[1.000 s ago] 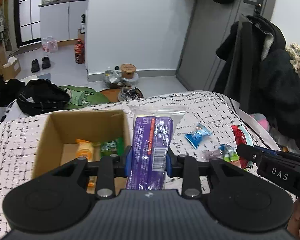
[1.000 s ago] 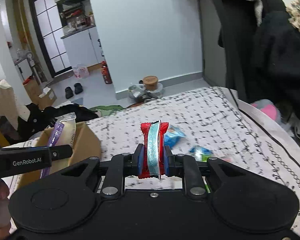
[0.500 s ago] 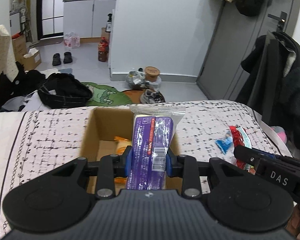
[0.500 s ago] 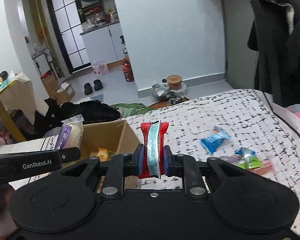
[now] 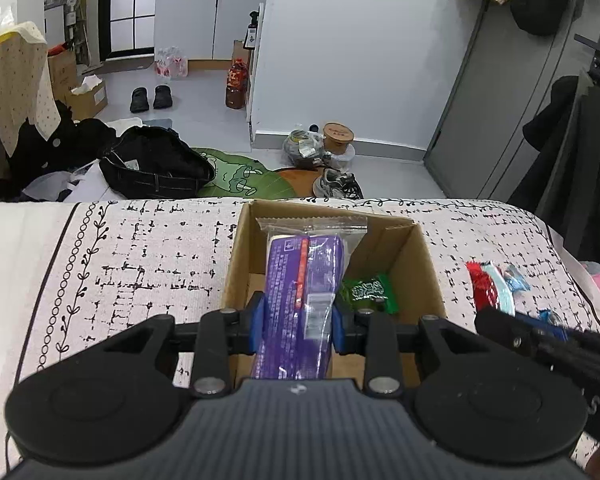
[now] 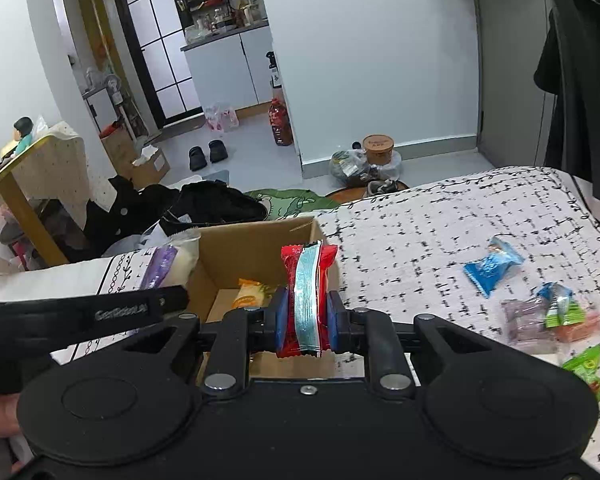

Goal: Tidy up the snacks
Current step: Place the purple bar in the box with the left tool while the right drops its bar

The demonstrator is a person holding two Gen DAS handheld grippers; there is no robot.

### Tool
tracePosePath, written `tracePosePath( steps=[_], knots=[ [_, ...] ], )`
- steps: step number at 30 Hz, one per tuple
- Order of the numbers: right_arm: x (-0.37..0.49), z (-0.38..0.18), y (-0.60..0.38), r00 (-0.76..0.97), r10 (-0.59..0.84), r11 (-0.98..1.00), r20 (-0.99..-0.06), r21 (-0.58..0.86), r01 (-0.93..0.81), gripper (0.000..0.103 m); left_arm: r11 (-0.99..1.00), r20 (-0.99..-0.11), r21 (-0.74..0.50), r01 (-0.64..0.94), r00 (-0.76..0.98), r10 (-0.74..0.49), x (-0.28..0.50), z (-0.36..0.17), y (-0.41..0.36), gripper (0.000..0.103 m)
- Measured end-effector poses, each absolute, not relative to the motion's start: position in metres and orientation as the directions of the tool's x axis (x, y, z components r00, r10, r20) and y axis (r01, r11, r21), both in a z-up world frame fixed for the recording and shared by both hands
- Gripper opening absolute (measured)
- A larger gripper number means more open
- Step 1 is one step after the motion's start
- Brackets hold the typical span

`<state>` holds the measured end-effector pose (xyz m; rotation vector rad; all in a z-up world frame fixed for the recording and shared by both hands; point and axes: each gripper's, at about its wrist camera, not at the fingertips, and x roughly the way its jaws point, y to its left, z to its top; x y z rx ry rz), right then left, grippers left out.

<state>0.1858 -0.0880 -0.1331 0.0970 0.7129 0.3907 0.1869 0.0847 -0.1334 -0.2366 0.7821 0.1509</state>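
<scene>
Left gripper [image 5: 298, 318] fingers clamped on a purple plastic snack packet [image 5: 300, 300] at frame centre over an open brown cardboard box [image 5: 424, 256], right gripper [image 6: 306, 326] fingers clamped on a red and pale-blue snack wrapper [image 6: 306, 296] at centre, above the box's right edge, loose wrapped snacks [image 6: 492, 266] on the patterned bed cover [image 6: 440, 220] at right

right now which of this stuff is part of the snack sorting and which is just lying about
Part of the job:
- cardboard box
- purple packet in left gripper
- red packet in right gripper
- green packet and orange packet in the box
- blue packet on the patterned cloth

Lying about:
- slippers
- black bag
- hanging coats
</scene>
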Motion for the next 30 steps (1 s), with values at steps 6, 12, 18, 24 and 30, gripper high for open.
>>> tracePosePath(
  steps=[6,12,18,24,30],
  knots=[
    [0.190,-0.138,-0.074,0.683,0.382,0.923,-0.623,0.210,-0.324,0.020,0.963,-0.698,-0.155,-0.222,0.715,0.052,0.192,-0.138,0.084,0.033],
    [0.199,-0.144,-0.071,0.682,0.374,0.926,-0.628,0.208,-0.315,0.020,0.961,-0.695,-0.154,-0.231,0.717,0.061,0.192,-0.137,0.087,0.035],
    [0.202,-0.139,-0.067,0.678,0.396,0.916,-0.619,0.219,-0.336,0.025,0.954,-0.699,-0.149,-0.259,0.710,0.083,0.185,-0.134,0.092,0.046],
    [0.195,-0.132,-0.076,0.706,0.368,0.928,-0.606,0.194,-0.318,0.054,0.946,-0.721,-0.137,-0.295,0.684,0.108,0.184,-0.131,0.093,0.062],
    [0.187,-0.124,-0.096,0.739,0.318,0.946,-0.594,0.153,-0.285,0.082,0.946,-0.735,-0.134,-0.294,0.670,0.105,0.178,-0.127,0.083,0.077]
  ],
)
